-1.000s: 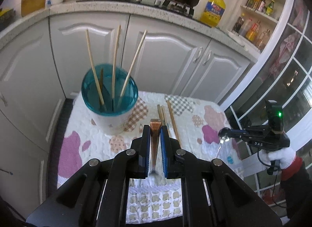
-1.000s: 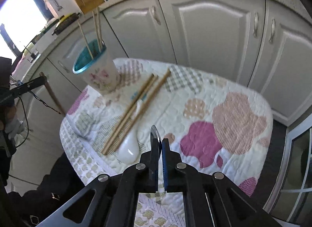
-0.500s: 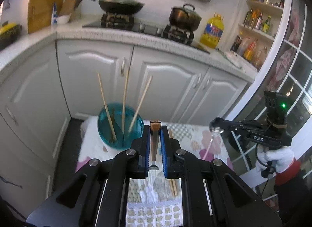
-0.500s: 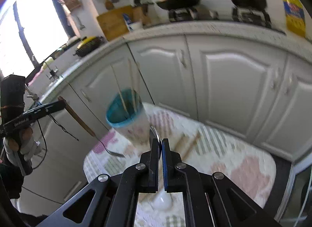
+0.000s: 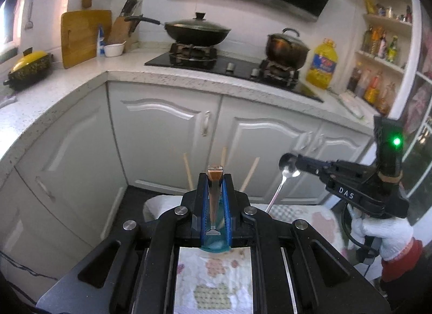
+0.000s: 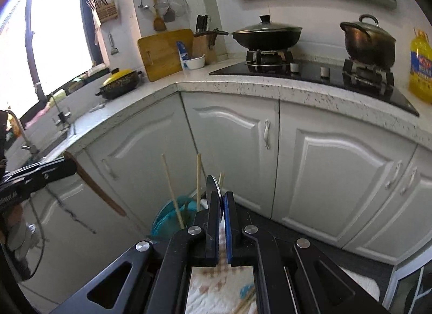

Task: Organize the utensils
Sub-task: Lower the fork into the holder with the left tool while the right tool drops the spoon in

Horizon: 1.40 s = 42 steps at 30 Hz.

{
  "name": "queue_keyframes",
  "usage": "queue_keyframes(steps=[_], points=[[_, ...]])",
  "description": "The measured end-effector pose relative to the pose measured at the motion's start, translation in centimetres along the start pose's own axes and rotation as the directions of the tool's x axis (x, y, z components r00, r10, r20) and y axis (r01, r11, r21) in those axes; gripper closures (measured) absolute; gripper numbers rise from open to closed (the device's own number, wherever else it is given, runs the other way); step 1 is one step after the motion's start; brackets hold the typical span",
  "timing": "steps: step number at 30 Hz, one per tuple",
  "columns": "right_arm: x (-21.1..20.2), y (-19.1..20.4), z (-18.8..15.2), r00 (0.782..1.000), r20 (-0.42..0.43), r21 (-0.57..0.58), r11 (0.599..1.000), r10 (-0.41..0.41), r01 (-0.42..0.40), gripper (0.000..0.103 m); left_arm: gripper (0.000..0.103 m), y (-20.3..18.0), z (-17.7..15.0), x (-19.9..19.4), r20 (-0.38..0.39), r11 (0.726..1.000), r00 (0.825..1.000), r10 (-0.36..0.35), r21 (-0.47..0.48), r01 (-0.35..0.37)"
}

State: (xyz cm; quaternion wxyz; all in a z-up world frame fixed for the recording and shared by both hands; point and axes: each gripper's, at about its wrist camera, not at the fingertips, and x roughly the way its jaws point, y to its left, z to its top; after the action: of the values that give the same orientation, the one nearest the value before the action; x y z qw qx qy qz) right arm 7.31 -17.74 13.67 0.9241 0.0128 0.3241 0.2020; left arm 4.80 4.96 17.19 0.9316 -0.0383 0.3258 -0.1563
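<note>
Left tongs [image 5: 215, 179]: clenched on a brown wooden utensil [image 5: 215, 176], held end-on in its own view; the other view shows its long axis slanting down and away from the tips.

Right tongs [image 6: 220, 200]: clamped on the bowl of a metal spoon [image 5: 287, 168], handle hanging downward toward the cloth-covered desk [image 5: 286, 210]. Lettering on the right tongs' body: "DAS".

Teal-rimmed cup [image 6: 164, 219]: on the desk below both tongs, holding chopsticks [image 6: 170, 187] upright, leaning slightly.

Gloved hand [image 5: 383, 233]: grips the right handle.

Yellow oil bottle [image 5: 324, 68]: label unreadable.
</note>
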Motion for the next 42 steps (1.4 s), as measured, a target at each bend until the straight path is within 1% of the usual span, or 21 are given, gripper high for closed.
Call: queue_keyframes(steps=[4,6,11,16,21,24,26,28,31,34,37,40,42], points=[[3.0,1.1,0.5,0.998,0.001,-0.046,0.997,-0.069,0.069,0.100,0.094,0.6,-0.7,2.7,-0.032,0.999,0.999,0.040,0.003,-0.040],[4.1,1.3,0.3,0.996,-0.004,-0.061,0.994,-0.089,0.089,0.100,0.094,0.9,-1.1,4.1,-0.052,0.999,0.997,0.051,-0.002,-0.051],[7.0,1.6,-0.2,0.990,-0.009,-0.101,0.985,-0.141,0.139,0.100,0.094,0.7,-2.2,6.6,-0.088,0.997,0.993,0.074,0.018,-0.072],[9.0,2.2,-1.0,0.989,-0.019,-0.128,0.981,-0.148,0.144,0.100,0.094,1.2,-3.3,8.6,-0.130,0.997,0.989,0.073,-0.002,-0.074],[9.3,1.9,-0.8,0.993,-0.024,-0.116,0.987,-0.118,0.114,0.100,0.094,1.4,-3.6,9.4,-0.144,0.997,0.987,0.070,-0.007,-0.072],[8.7,2.3,-0.5,0.993,-0.015,-0.138,0.984,-0.119,0.116,0.100,0.094,1.3,-3.6,9.5,-0.145,0.998,0.987,0.064,-0.007,-0.065],[8.8,2.7,-0.8,0.994,-0.026,-0.149,0.984,-0.107,0.102,0.100,0.094,1.3,-3.5,9.7,-0.145,0.998,0.987,0.062,-0.007,-0.064],[8.8,3.1,-1.1,0.994,-0.017,-0.154,0.982,-0.112,0.108,0.100,0.094,1.2,-3.5,9.8,-0.149,0.998,0.987,0.060,-0.010,-0.062],[8.4,3.3,-0.7,0.995,-0.006,-0.143,0.985,-0.096,0.094,0.100,0.094,1.3,-3.6,9.9,-0.154,0.998,0.986,0.059,-0.009,-0.061],[7.7,3.5,0.4,0.995,0.022,-0.151,0.983,-0.097,0.100,0.100,0.094,1.4,-3.6,10.0,-0.160,0.998,0.985,0.057,-0.016,-0.060],[7.4,3.4,1.4,0.991,0.050,-0.160,0.979,-0.123,0.129,0.100,0.094,1.4,-3.6,10.3,-0.165,0.998,0.985,0.056,-0.018,-0.060],[8.4,3.8,1.0,0.988,0.045,-0.193,0.969,-0.148,0.154,0.100,0.094,1.3,-3.7,10.5,-0.164,0.998,0.985,0.058,-0.019,-0.062],[9.4,4.3,-0.1,0.987,0.030,-0.221,0.962,-0.161,0.163,0.100,0.094,1.3,-3.7,10.5,-0.164,0.998,0.985,0.056,-0.021,-0.060]])
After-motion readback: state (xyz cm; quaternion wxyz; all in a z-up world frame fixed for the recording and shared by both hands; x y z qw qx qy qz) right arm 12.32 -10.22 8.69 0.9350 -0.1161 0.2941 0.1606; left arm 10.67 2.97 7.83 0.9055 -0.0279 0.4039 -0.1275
